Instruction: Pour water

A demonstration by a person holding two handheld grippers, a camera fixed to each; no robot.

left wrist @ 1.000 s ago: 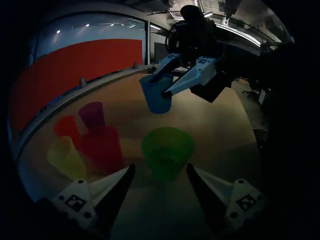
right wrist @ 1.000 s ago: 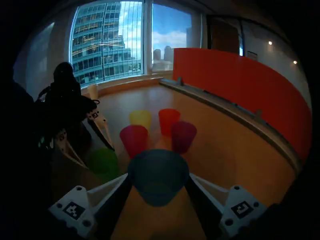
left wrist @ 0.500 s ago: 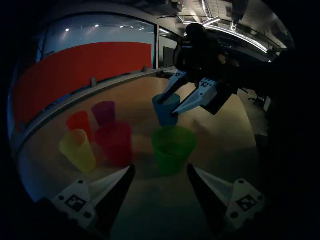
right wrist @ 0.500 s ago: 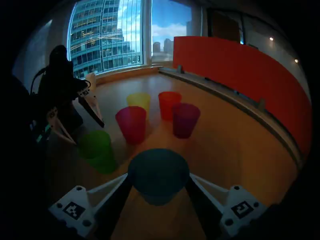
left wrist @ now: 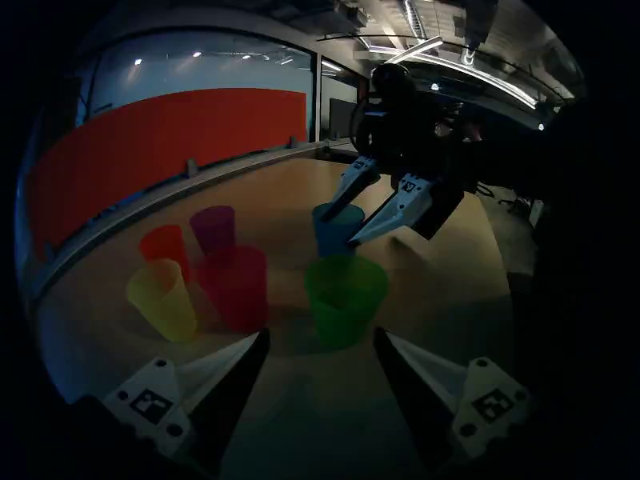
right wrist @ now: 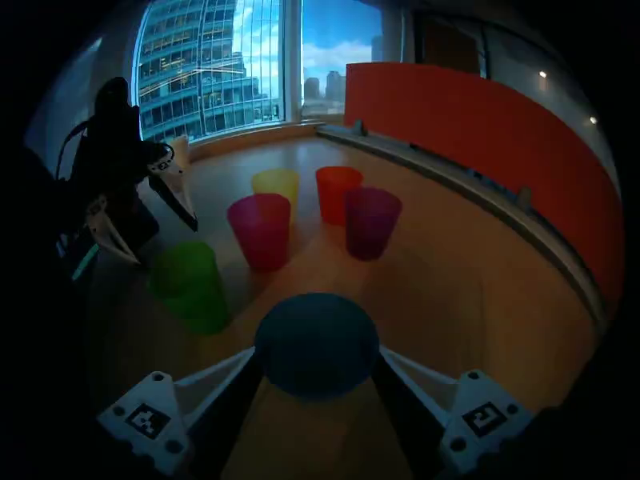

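My right gripper (right wrist: 317,354) is shut on a blue cup (right wrist: 316,340), held upright low over the wooden table (right wrist: 456,272). In the left gripper view that blue cup (left wrist: 334,230) stands just behind a green cup (left wrist: 346,294), pinched by the right gripper (left wrist: 341,227); its base is hidden by the green cup. My left gripper (left wrist: 320,334) is open, its fingers either side of the green cup's near side without touching it. From the right gripper view, the green cup (right wrist: 190,286) is to the left, with the left gripper (right wrist: 144,214) beyond it.
Several other cups cluster together: yellow (left wrist: 162,300), orange-red (left wrist: 164,246), purple (left wrist: 214,230) and magenta (left wrist: 236,286). A red wall panel (left wrist: 160,136) runs along the table's far edge. Windows (right wrist: 216,72) stand behind the left gripper. Bare table (left wrist: 456,264) lies right of the cups.
The right gripper has lowered the blue cup from above the table down to just behind the green cup. The left gripper has stayed open and drawn back a little.
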